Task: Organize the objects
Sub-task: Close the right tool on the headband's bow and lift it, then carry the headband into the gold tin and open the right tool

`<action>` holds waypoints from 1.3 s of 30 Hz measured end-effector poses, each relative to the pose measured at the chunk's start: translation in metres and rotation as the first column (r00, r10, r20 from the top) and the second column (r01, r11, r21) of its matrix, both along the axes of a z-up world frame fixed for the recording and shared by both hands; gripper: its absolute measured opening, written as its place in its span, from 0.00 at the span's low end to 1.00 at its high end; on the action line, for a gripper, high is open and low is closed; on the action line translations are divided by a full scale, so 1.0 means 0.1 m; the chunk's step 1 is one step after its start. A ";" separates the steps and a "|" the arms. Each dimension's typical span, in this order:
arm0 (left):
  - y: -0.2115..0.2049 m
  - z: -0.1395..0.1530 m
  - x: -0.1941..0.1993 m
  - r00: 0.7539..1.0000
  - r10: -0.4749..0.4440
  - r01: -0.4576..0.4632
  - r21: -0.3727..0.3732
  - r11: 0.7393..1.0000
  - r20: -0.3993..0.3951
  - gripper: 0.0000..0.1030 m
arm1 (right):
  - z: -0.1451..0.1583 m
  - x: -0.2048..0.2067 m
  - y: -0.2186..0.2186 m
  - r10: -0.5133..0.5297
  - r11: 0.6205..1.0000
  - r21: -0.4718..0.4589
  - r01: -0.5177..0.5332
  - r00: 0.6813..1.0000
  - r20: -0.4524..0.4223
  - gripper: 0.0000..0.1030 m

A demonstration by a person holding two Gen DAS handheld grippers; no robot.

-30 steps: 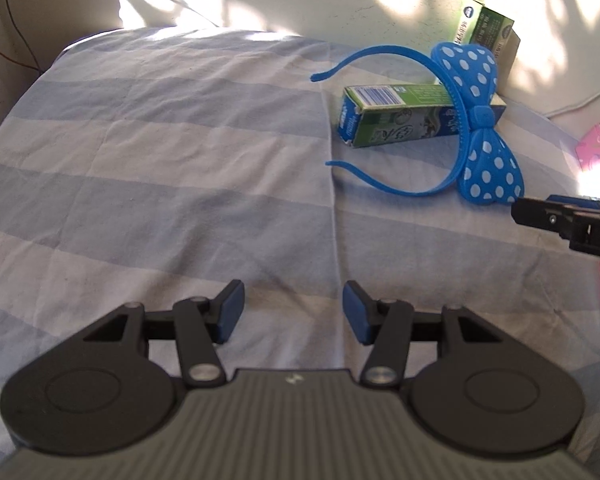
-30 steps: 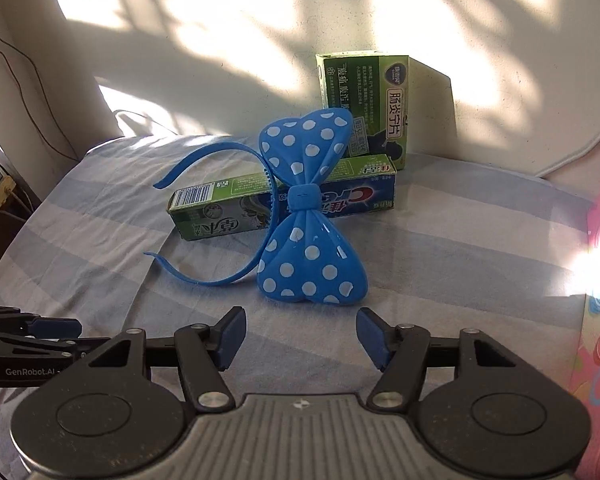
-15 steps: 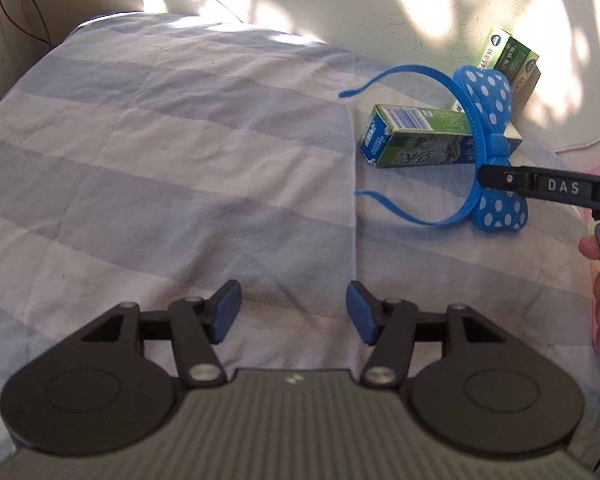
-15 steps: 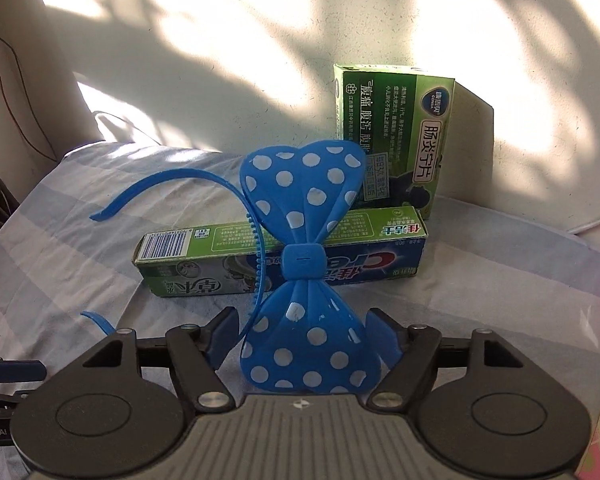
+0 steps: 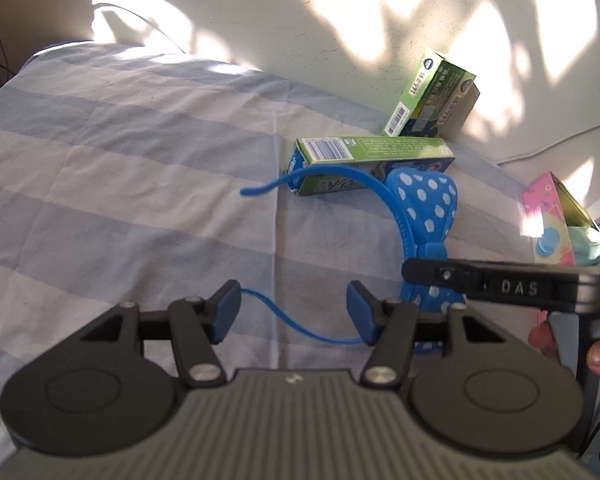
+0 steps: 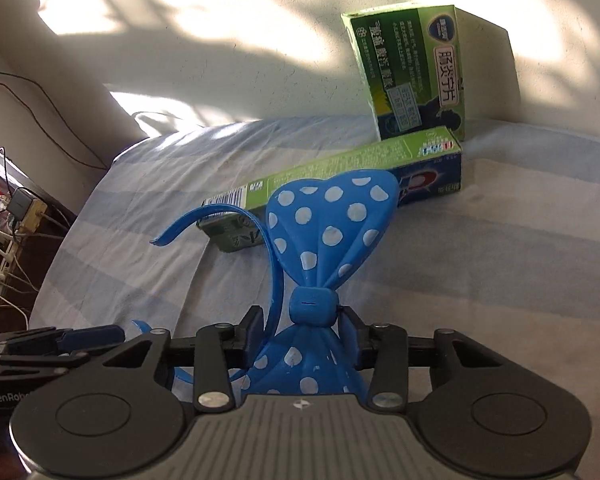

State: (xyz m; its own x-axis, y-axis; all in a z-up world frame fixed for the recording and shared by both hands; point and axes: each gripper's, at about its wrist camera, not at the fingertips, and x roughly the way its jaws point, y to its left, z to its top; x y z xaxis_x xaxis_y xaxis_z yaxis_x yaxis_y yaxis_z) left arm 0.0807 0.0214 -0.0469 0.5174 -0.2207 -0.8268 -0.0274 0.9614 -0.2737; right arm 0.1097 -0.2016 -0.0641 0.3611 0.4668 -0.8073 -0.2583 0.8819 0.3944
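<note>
Headband [image 6: 324,236] bow upright, tips leftward

A home bedroom — striped bedsheet [image 5: 140,152], plaster wall [image 6: 220,40], tangled cables [image 6: 4,216].

Blue polka-dot bow headband [image 6: 324,240] tilted up before toothpaste box [image 6: 380,164].

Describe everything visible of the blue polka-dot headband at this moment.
The headband is a thin blue plastic-looking band carrying a large blue bow with white dots and a central knot. It is tilted, its upper bow lobe in front of the long toothpaste box. The right gripper is closing on the bow's knot. One band tip lies between the left gripper fingers, which are opening and apart from it.
</note>
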 end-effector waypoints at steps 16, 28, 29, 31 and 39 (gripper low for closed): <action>-0.70 -0.14 0.05 0.971 -0.233 0.217 -0.196 0.956 -0.061 0.58 | 0.06 -0.67 -0.03 0.040 0.999 -0.003 -0.040 0.998 0.038 0.30; -1.11 0.34 -0.06 0.974 -0.225 0.226 -0.191 0.955 0.031 0.43 | 0.48 -0.82 -0.38 0.036 0.999 -0.001 -0.036 0.979 0.199 0.30; -1.19 0.42 -0.06 0.972 -0.229 0.234 -0.187 0.954 0.052 0.43 | 0.56 -0.84 -0.46 0.030 1.000 -0.008 -0.029 0.972 0.233 0.30; -1.40 0.57 -0.07 0.965 -0.244 0.258 -0.179 0.950 0.094 0.43 | 0.68 -0.88 -0.64 0.011 1.000 -0.017 -0.006 0.956 0.292 0.31; -2.59 0.91 -0.05 0.897 -0.391 0.423 -0.145 0.895 0.205 0.43 | 0.98 -1.06 -1.78 -0.153 0.985 -0.008 0.171 0.899 0.411 0.31</action>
State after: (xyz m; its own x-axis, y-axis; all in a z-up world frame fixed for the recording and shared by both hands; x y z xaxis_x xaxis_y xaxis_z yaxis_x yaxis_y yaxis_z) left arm 0.0762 -0.2381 0.0437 0.4762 -0.5786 -0.6621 0.4165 0.8116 -0.4097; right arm 0.0038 -0.3800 0.0336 0.7306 0.3421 -0.5910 -0.2406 0.9389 0.2461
